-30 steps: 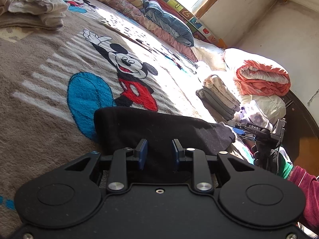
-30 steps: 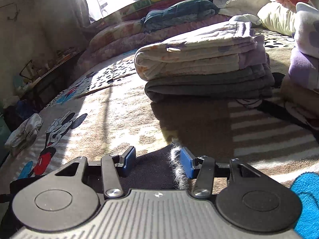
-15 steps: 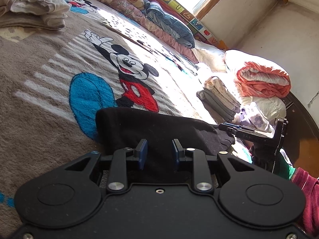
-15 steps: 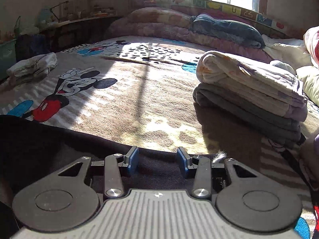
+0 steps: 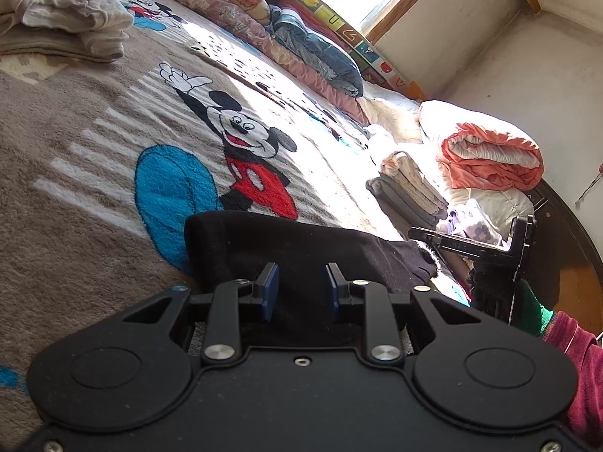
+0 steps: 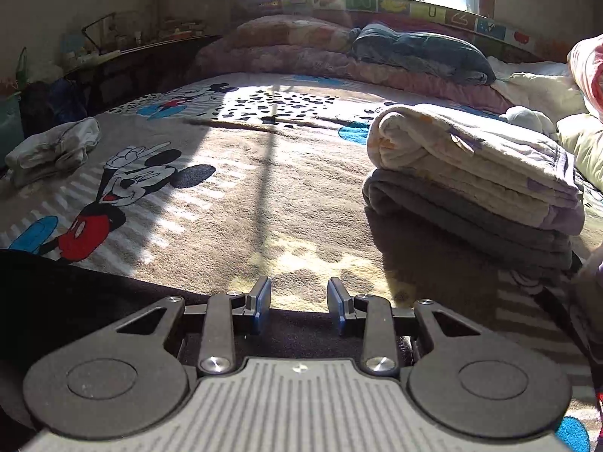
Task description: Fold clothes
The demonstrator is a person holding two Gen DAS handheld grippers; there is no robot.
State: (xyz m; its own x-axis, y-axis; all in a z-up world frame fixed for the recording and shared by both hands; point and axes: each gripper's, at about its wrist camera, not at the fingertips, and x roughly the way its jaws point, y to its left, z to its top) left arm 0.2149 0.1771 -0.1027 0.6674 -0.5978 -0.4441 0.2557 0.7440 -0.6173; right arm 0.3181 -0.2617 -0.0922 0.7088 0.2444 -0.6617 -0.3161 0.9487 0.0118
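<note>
Left wrist view: the left gripper sits low over a black cloth lying on the cartoon mouse blanket. Its 2 blue-tipped fingers stand apart, with nothing between them. At 3 o'clock the right gripper reaches to the far end of the cloth. A stack of 2 folded clothes lies at 2 o'clock.

Right wrist view: the right gripper has its fingers apart over the black cloth edge. The folded stack is at 2 o'clock, and a white bundle at 10 o'clock.
</note>
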